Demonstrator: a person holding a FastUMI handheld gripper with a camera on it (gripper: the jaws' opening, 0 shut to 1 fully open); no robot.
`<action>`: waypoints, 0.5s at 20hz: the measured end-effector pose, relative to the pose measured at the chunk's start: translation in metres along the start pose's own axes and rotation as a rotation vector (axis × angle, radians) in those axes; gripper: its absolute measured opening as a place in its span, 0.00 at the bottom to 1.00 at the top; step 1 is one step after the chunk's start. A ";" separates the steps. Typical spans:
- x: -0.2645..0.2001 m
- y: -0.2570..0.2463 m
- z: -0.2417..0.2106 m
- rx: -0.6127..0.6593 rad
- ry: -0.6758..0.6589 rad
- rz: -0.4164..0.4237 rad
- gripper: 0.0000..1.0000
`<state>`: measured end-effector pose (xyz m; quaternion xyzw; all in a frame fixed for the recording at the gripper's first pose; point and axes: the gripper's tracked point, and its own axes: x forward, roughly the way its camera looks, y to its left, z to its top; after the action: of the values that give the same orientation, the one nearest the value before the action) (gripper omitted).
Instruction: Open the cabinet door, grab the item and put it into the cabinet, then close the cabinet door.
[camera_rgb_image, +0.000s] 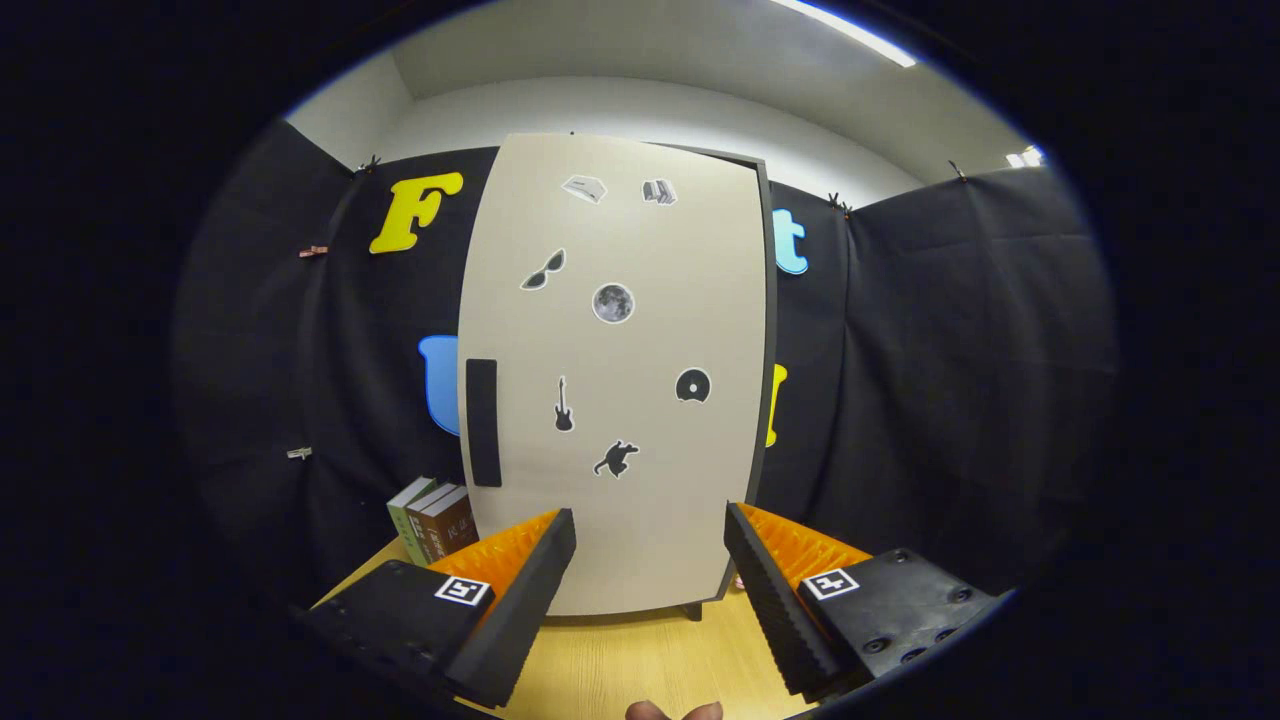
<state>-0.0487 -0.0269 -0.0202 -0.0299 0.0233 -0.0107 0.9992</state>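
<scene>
A tall beige cabinet stands on the wooden table straight ahead of my fingers. Its door is shut and carries several small black-and-white stickers. A black vertical handle sits near the door's left edge. My gripper is open, its two black-and-orange fingers spread wide in front of the lower part of the door, with nothing between them. A few upright books stand on the table just left of the cabinet, beyond my left finger.
Black cloth walls close in the booth behind and on both sides of the cabinet. A small bit of a person's hand shows below the fingers. Bare wooden tabletop lies between my fingers and the cabinet's base.
</scene>
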 end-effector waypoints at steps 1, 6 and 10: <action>-0.001 -0.001 0.000 -0.003 -0.001 -0.002 0.97; -0.001 0.000 -0.001 -0.003 -0.001 -0.005 0.97; -0.002 0.002 0.001 -0.010 -0.006 -0.002 0.97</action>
<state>-0.0509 -0.0252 -0.0197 -0.0351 0.0204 -0.0117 0.9991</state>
